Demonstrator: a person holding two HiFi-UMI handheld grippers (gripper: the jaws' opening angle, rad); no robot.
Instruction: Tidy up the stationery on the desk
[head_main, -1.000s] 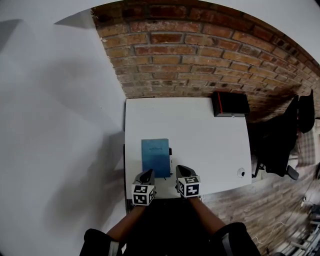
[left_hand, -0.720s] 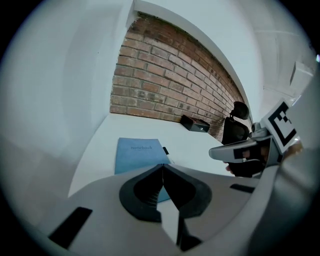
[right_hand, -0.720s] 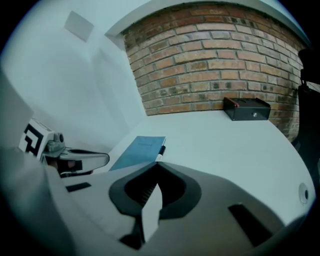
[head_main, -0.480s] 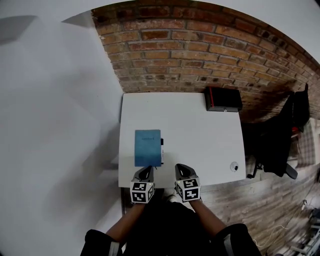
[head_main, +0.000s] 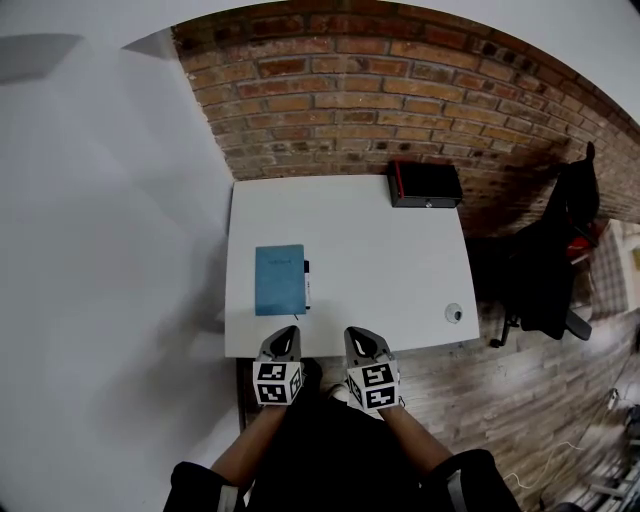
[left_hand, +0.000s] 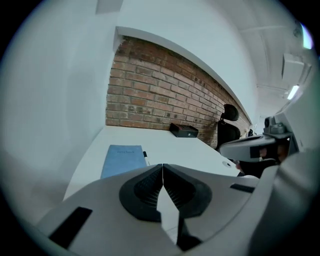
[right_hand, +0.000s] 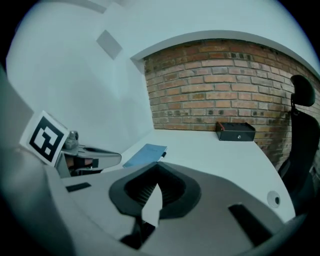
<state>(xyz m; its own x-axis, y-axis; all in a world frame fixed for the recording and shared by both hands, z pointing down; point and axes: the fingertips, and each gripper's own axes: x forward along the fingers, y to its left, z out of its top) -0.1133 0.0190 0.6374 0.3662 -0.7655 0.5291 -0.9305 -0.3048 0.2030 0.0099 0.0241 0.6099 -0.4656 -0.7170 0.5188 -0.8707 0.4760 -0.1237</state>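
A blue notebook (head_main: 279, 279) lies flat on the left half of the white desk (head_main: 380, 270), with a black pen (head_main: 305, 285) along its right edge. The left gripper view shows the same notebook (left_hand: 121, 159) and pen (left_hand: 145, 156) ahead of the jaws. Both grippers hang over the desk's near edge, side by side. My left gripper (head_main: 283, 338) is shut and holds nothing. My right gripper (head_main: 358, 339) is shut and empty too. From the right gripper view the notebook (right_hand: 145, 154) lies ahead to the left.
A black box with a red side (head_main: 424, 184) stands at the desk's far right corner against the brick wall (head_main: 330, 110). A small round fitting (head_main: 453, 313) sits near the desk's right front corner. A black office chair (head_main: 555, 260) stands to the right of the desk.
Both grippers have drawn back from over the desk to its near edge and risen. The notebook and pen lie where they were on the desk.
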